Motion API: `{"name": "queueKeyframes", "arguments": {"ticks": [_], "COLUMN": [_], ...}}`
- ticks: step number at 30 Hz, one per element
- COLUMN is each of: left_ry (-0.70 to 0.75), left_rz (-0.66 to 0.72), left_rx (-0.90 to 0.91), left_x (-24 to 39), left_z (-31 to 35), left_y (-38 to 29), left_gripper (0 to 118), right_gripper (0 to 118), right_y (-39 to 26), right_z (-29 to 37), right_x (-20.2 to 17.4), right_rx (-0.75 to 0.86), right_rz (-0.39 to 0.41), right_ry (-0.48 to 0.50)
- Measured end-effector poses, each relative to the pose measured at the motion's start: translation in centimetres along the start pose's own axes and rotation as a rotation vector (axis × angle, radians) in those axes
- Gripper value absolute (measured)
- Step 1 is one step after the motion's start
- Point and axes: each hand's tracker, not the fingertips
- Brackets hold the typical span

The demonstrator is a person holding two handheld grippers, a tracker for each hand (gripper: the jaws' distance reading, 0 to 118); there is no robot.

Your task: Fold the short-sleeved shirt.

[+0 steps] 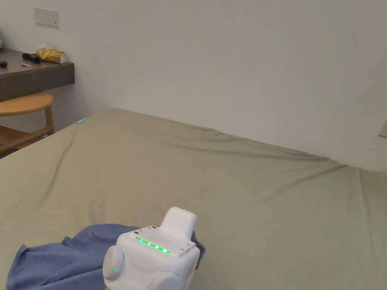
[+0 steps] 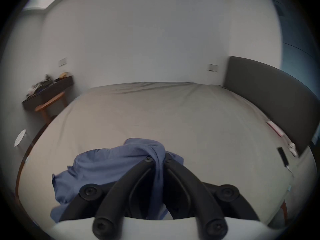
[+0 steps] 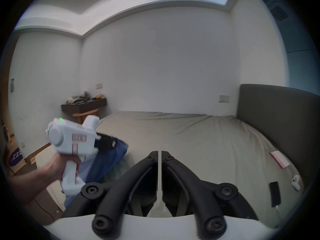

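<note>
A blue short-sleeved shirt (image 1: 56,260) lies crumpled at the near left corner of the bed (image 1: 245,196). My left gripper (image 2: 158,159) is shut on a bunched fold of the shirt (image 2: 110,167), which hangs between its black jaws. From the head view I see that gripper's white body (image 1: 153,258) over the cloth. In the right gripper view the left gripper (image 3: 107,142) is held by a hand, with the shirt (image 3: 105,160) under it. My right gripper (image 3: 159,154) is shut with nothing in it, above the bed to the right of the shirt.
The bed's beige sheet spreads wide beyond the shirt. A dark headboard (image 3: 277,115) stands on the right, with a pink card (image 3: 280,159), a phone (image 3: 275,193) and a small white item (image 3: 296,182) near it. A wall shelf (image 1: 34,75) and wooden stool (image 1: 24,105) are at the left.
</note>
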Motion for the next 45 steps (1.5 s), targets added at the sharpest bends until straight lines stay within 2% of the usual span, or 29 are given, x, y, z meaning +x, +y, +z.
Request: {"name": "queueKeyframes", "arguments": {"ticks": [7,11,14,16,19,20,22,23,25,28,32,37,39,41,42,43,44,45], "left_ry": [-0.308,-0.476,-0.574,-0.608,-0.592,-0.590,-0.550,-0.573,-0.545,-0.463,-0.366,-0.164,-0.083,-0.026,0.010,0.040,0.065,0.102], "left_rz": [-0.149,-0.174,-0.161,-0.208,-0.252,-0.250,-0.194,-0.125,-0.111,-0.105,-0.028,0.124,0.153,0.182,0.192,0.186,0.184,0.194], "left_rx": [-0.057,-0.091,-0.132,-0.143,-0.177,-0.216,-0.314,-0.255,-0.278,-0.218,-0.070,0.121,0.119,0.162,0.171,0.164,0.157,0.167], "left_x": [18.4,27.3,31.9,34.3,36.4,36.7,36.4,35.6,34.1,30.9,23.0,10.9,7.2,4.0,2.5,1.4,0.6,0.2], "left_z": [1.8,4.1,5.7,6.8,6.8,6.5,5.8,6.3,6.6,7.9,11.6,19.2,22.2,25.1,26.5,27.5,28.3,29.1], "left_y": [-2.8,-4.5,-6.0,-7.2,-9.3,-9.9,-11.2,-11.3,-10.9,-8.7,-3.4,0.2,0.5,-0.5,-1.1,-1.8,-2.3,-3.1], "left_gripper": [3,3,3,3,12,27,111,115,108,108,108,107,107,101,92,73,24,0], "right_gripper": [5,5,5,5,5,5,5,5,5,5,5,5,5,5,5,5,5,5], "right_y": [2.0,1.9,1.3,0.7,-0.1,-0.4,-0.9,-1.0,-1.2,-1.2,-0.3,1.4,1.8,2.2,2.3,2.4,2.4,2.4], "right_z": [8.3,12.6,14.9,16.1,17.5,17.9,18.5,18.7,19.0,19.2,19.2,17.7,16.9,16.0,15.5,15.1,14.9,14.7], "right_x": [8.2,11.5,13.0,13.9,15.1,15.3,15.6,15.7,15.7,15.5,13.8,10.6,9.1,7.5,6.7,5.9,5.2,4.6], "right_rx": [0.093,0.109,0.104,0.100,0.086,0.079,0.074,0.070,0.068,0.064,0.091,0.137,0.156,0.163,0.159,0.159,0.158,0.156], "right_rz": [-0.035,-0.058,-0.041,-0.058,-0.090,-0.097,-0.105,-0.108,-0.114,-0.131,-0.113,-0.084,-0.074,-0.066,-0.067,-0.070,-0.072,-0.072], "right_ry": [-0.219,-0.290,-0.366,-0.383,-0.409,-0.418,-0.431,-0.436,-0.439,-0.427,-0.395,-0.296,-0.252,-0.219,-0.199,-0.163,-0.148,-0.137]}}
